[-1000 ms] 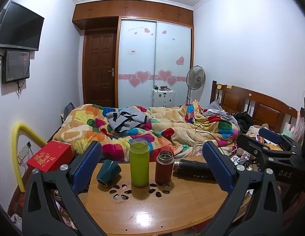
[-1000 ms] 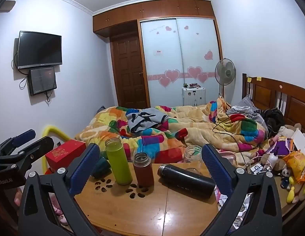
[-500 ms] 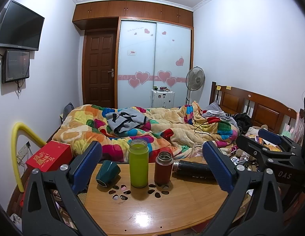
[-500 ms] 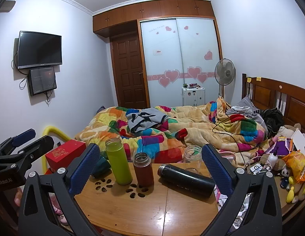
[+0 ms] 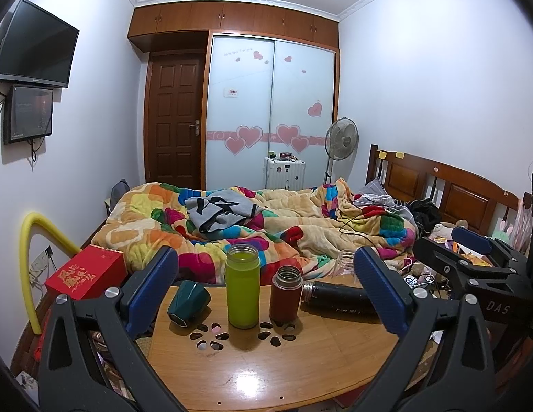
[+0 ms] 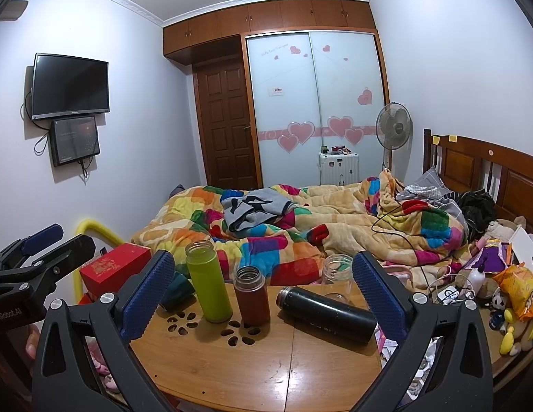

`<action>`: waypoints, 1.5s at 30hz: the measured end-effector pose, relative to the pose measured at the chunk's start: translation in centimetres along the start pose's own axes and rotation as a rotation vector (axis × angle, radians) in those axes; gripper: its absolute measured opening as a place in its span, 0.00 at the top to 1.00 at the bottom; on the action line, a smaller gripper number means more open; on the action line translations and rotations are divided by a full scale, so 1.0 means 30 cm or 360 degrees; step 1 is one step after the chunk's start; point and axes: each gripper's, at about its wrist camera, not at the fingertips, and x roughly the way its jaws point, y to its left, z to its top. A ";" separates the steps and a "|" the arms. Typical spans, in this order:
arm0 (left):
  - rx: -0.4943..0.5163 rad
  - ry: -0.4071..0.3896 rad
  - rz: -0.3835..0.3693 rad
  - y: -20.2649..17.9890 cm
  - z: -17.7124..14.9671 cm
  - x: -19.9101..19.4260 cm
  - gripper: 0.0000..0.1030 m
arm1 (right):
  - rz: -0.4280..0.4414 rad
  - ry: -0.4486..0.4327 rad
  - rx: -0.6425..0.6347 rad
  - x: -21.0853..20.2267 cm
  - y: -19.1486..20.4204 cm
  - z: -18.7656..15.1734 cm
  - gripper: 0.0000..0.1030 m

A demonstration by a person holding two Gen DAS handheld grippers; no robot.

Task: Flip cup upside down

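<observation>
A dark green cup (image 5: pixel 189 304) lies on its side at the far left of the round wooden table (image 5: pixel 266 370); in the right wrist view it (image 6: pixel 178 290) is partly hidden behind my left blue finger. My left gripper (image 5: pixel 266 288) is open and empty, held back from the table's near edge. My right gripper (image 6: pixel 263 290) is open and empty too. Each gripper shows at the edge of the other's view.
On the table stand an open lime-green bottle (image 5: pixel 243 290) and an open brown-red bottle (image 5: pixel 286 293); a black flask (image 5: pixel 338 302) lies on its side and a clear glass jar (image 6: pixel 336 273) stands behind. A red box (image 5: pixel 87 271) sits left; a bed with a colourful quilt (image 5: pixel 266 226) is behind.
The left wrist view has shifted very slightly; the objects on the table have not moved. Both grippers stay open.
</observation>
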 end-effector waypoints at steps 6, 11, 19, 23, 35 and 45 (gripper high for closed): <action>-0.0002 0.0000 0.0000 0.001 0.001 -0.001 0.00 | 0.0001 -0.0002 -0.0001 -0.002 -0.002 -0.001 0.00; -0.0006 -0.0002 -0.0001 0.004 0.001 -0.003 0.00 | 0.0000 0.0001 -0.0001 -0.002 -0.001 0.001 0.00; -0.0005 -0.0005 -0.0002 0.000 0.002 -0.003 0.00 | -0.0002 -0.0003 -0.0002 -0.007 -0.008 -0.007 0.00; -0.0006 -0.0007 0.0000 -0.007 0.015 -0.003 0.00 | -0.0004 -0.0005 -0.0004 -0.011 -0.002 -0.002 0.00; -0.0008 -0.0009 -0.0002 -0.008 0.015 -0.004 0.00 | -0.0005 -0.0005 -0.0005 -0.014 0.014 0.021 0.00; -0.0008 -0.0007 -0.0001 -0.018 0.014 -0.007 0.00 | 0.0005 -0.0002 -0.0012 -0.003 0.017 0.022 0.00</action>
